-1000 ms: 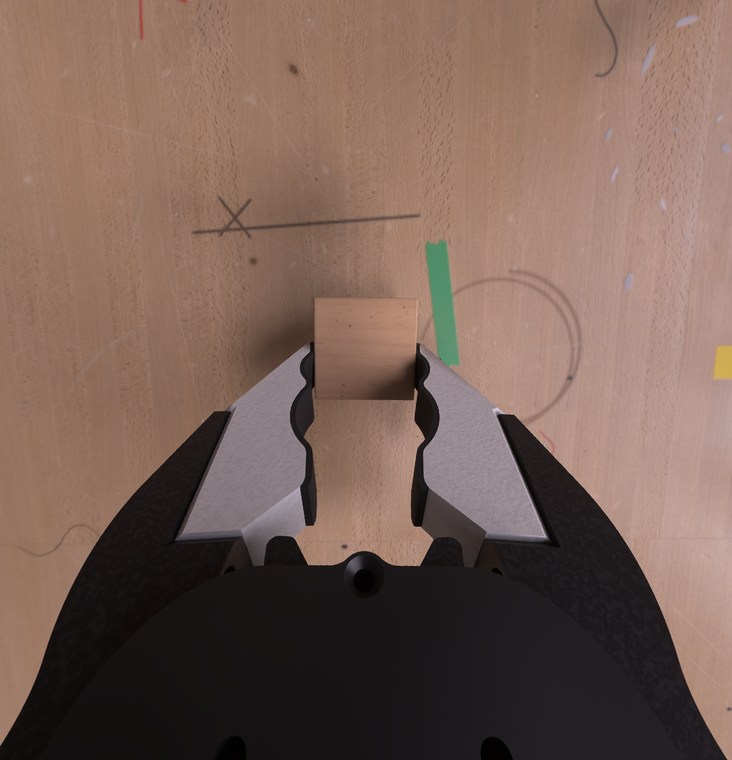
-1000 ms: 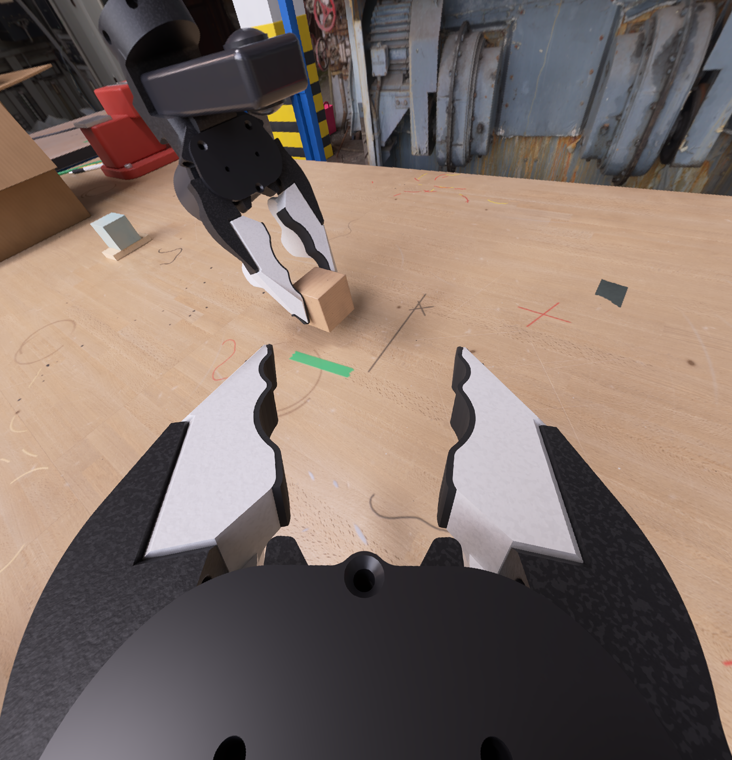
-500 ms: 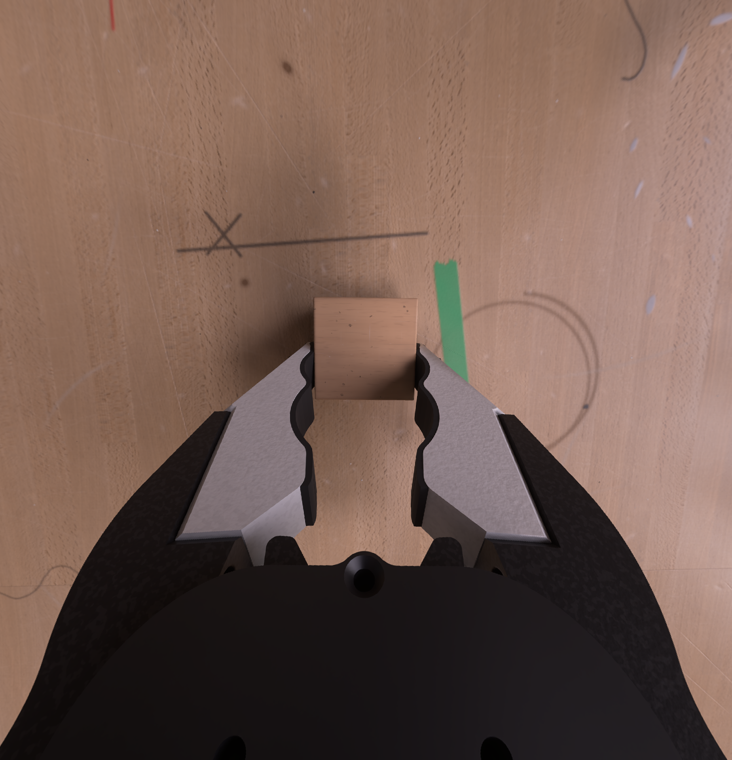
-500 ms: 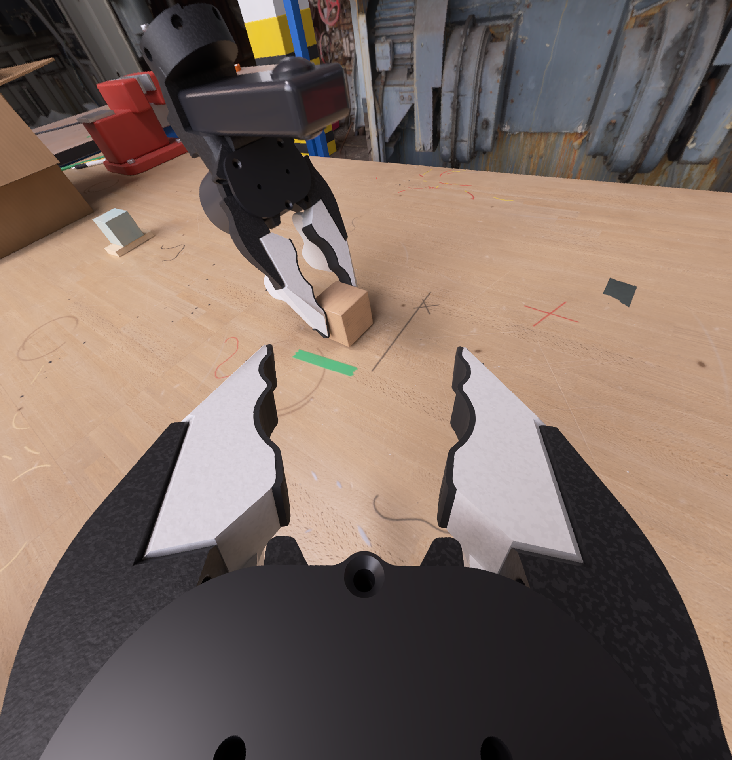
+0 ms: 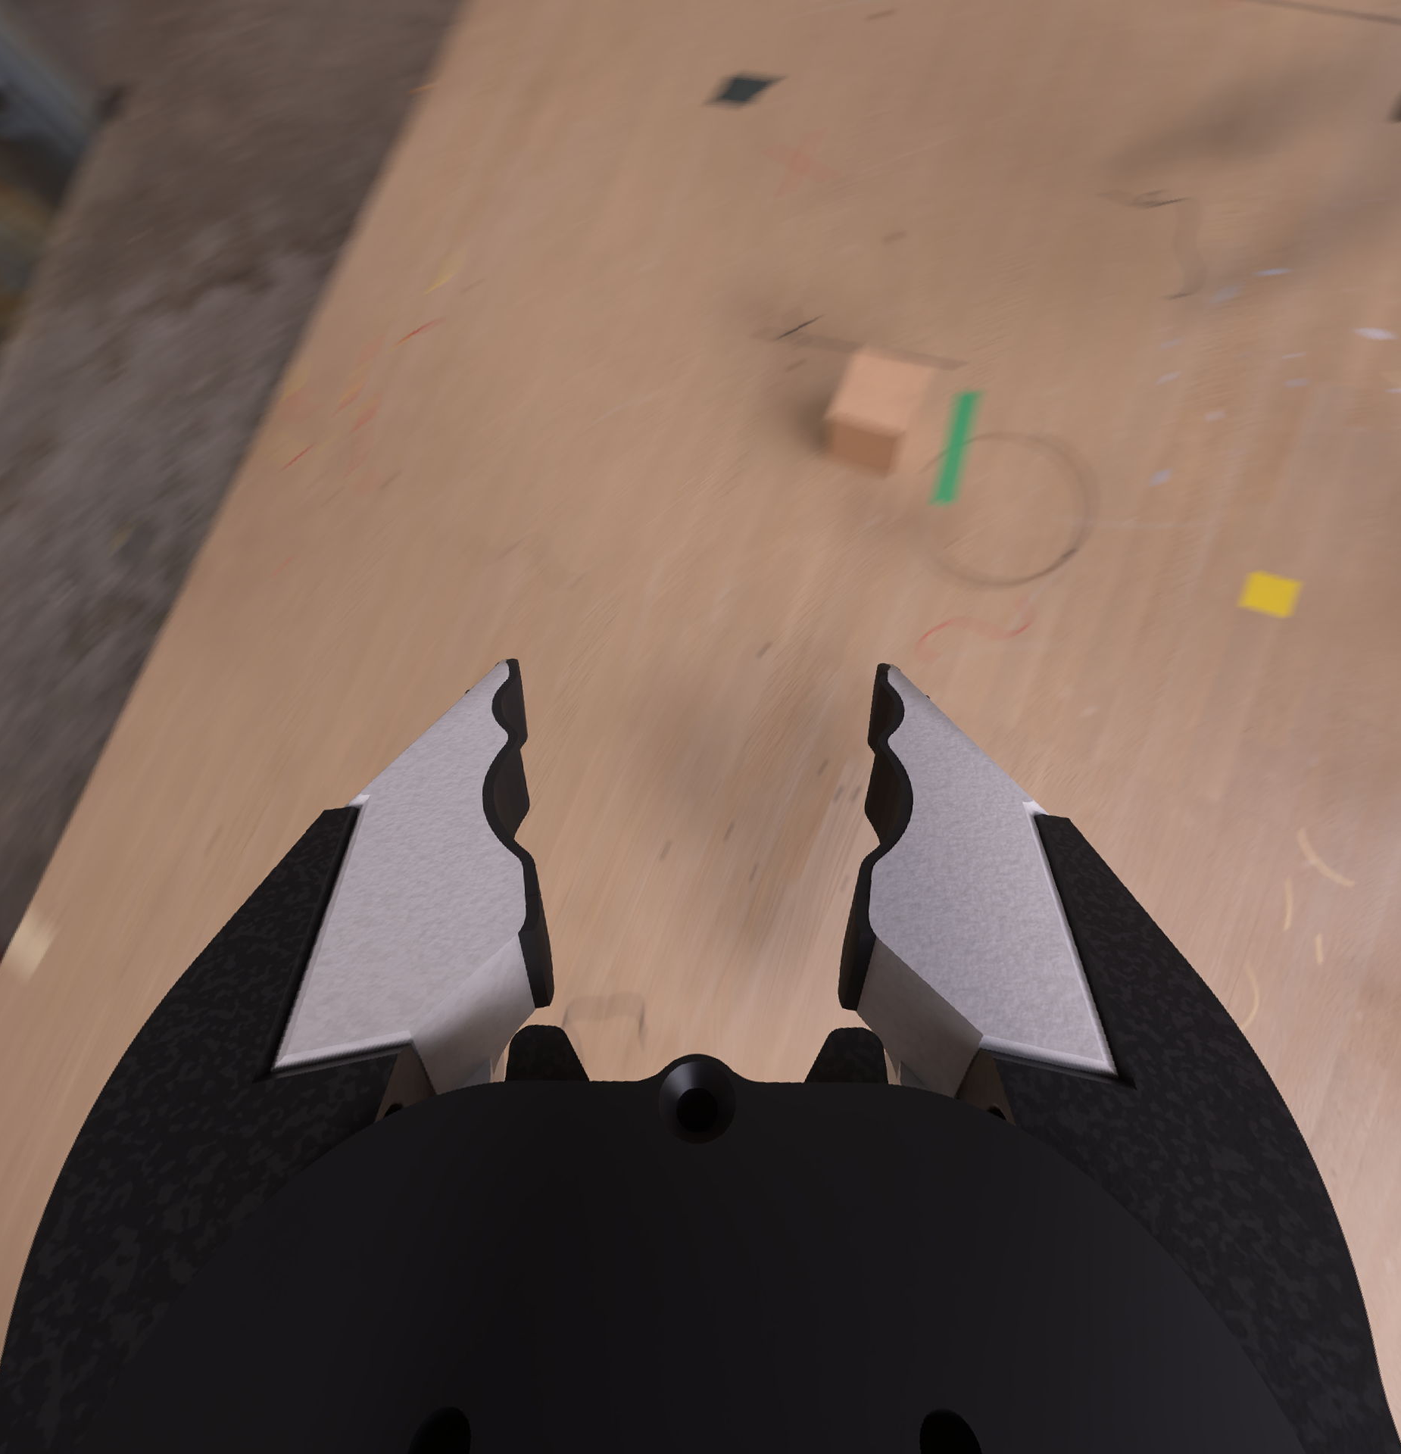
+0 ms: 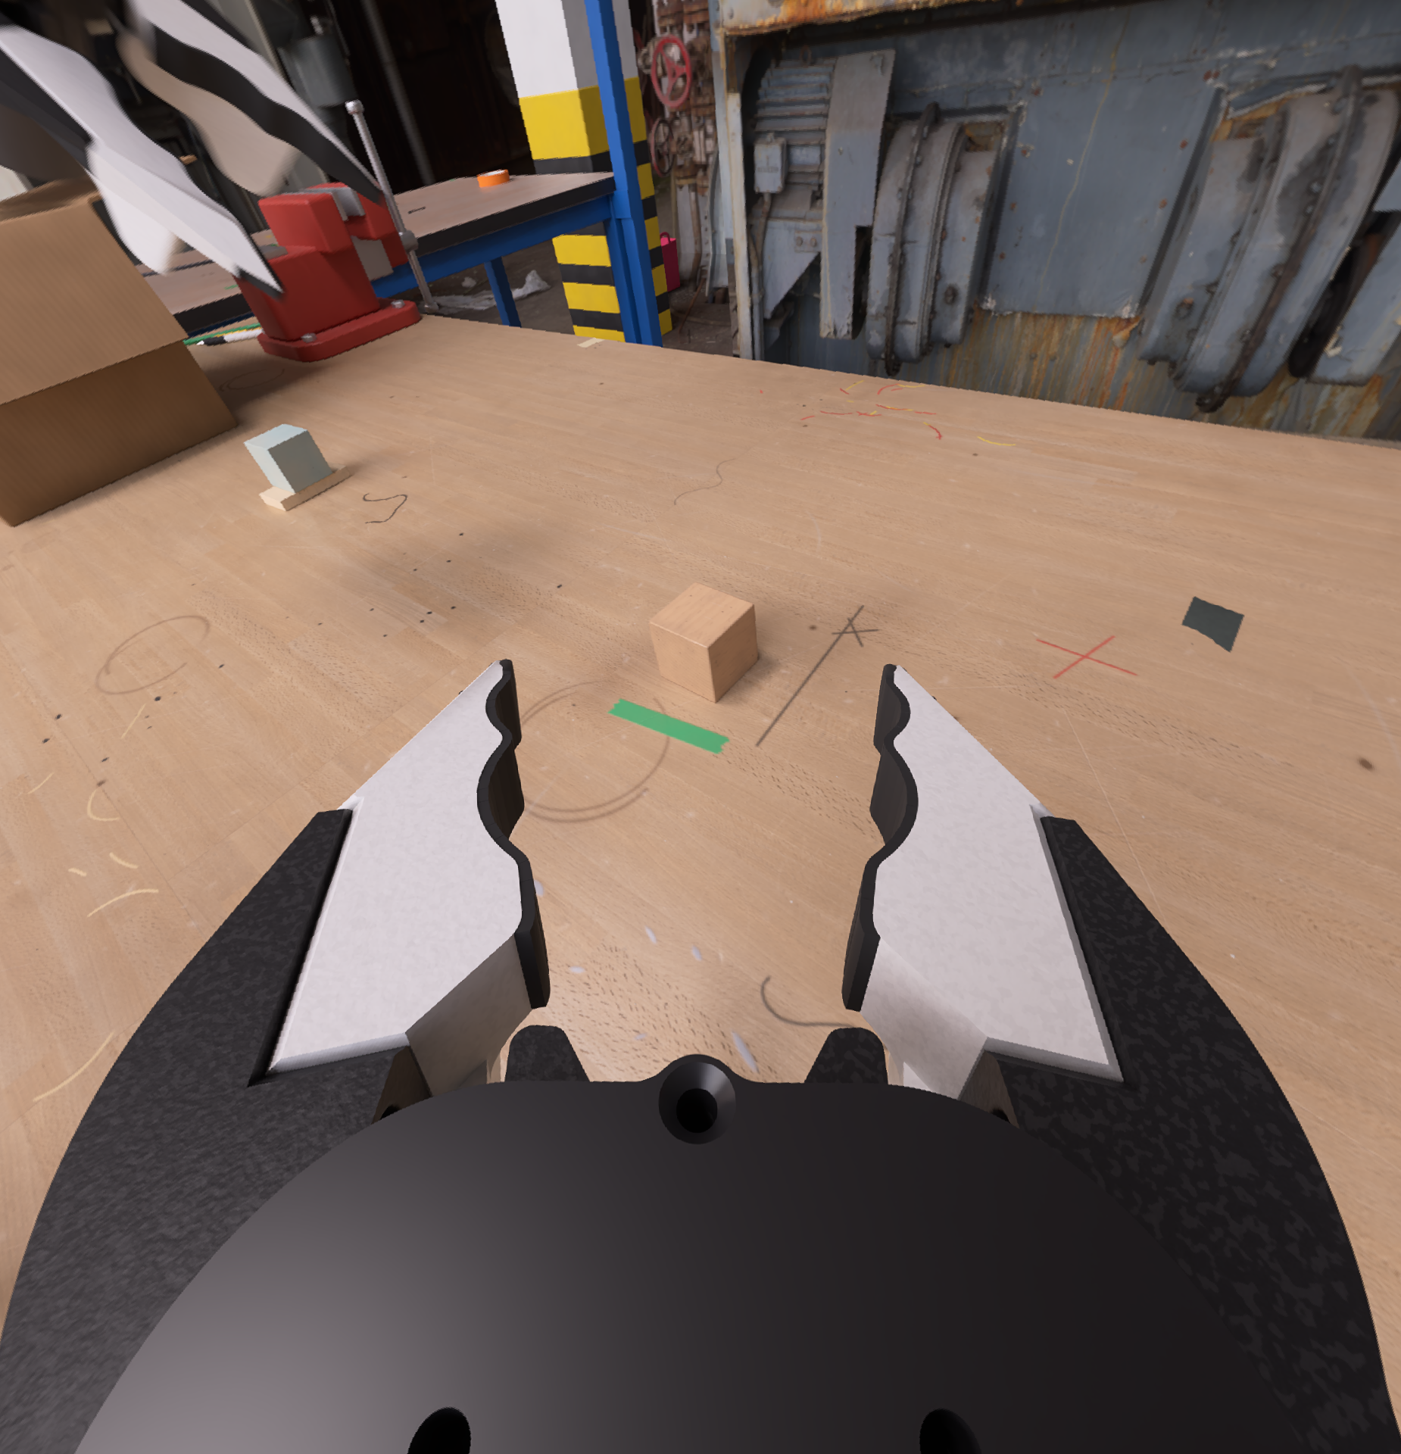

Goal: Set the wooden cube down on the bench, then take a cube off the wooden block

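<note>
The wooden cube rests on the bench, free of both grippers, beside a green tape strip. It also shows in the blurred left wrist view, far ahead and to the right. My left gripper is open and empty, high above the bench; it also shows at the top left of the right wrist view. My right gripper is open and empty, just short of the wooden cube. A pale grey-green cube sits on a thin wooden block at the far left.
A cardboard box stands at the far left, next to a red vise. The bench's far edge runs in front of a metal wall. A yellow square and a dark patch mark the bench surface.
My left gripper has opened, let go of the wooden cube and pulled up and away to the left. The cube stays on the bench. My right gripper has barely moved.
</note>
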Controlling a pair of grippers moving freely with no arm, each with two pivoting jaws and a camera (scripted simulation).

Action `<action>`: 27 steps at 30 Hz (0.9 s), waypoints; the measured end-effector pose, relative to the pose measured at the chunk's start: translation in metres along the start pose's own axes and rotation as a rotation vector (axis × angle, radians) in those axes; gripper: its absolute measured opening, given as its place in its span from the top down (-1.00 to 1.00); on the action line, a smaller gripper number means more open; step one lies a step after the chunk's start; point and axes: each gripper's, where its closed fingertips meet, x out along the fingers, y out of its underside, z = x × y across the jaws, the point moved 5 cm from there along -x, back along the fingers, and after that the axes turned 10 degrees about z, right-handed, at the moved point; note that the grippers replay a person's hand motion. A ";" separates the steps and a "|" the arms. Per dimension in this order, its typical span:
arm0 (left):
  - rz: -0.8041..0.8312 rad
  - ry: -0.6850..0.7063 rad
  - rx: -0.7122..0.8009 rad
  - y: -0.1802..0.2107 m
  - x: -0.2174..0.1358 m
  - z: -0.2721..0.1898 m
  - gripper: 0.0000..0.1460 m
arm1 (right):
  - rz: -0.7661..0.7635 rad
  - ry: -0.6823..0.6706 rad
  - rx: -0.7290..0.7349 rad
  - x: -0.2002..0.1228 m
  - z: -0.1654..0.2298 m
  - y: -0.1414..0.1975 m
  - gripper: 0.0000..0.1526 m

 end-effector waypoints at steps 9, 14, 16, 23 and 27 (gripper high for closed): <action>-0.108 -0.402 -0.927 0.201 -0.107 0.064 -0.02 | 0.009 -0.018 -0.021 0.010 0.013 -0.005 -0.19; 0.002 -0.383 -1.235 0.267 -0.055 0.062 -0.10 | 0.040 -0.027 -0.007 0.018 0.017 -0.002 -0.19; 0.054 -0.348 -1.294 0.279 -0.035 0.061 -0.15 | 0.027 -0.033 -0.002 0.018 0.018 -0.004 -0.18; 0.159 -0.353 -1.342 0.284 -0.011 0.065 -0.23 | 0.028 -0.062 -0.017 0.026 0.026 -0.013 -0.18; 0.232 -0.352 -1.346 0.289 0.001 0.067 -0.23 | 0.029 -0.063 -0.032 0.029 0.030 -0.016 -0.18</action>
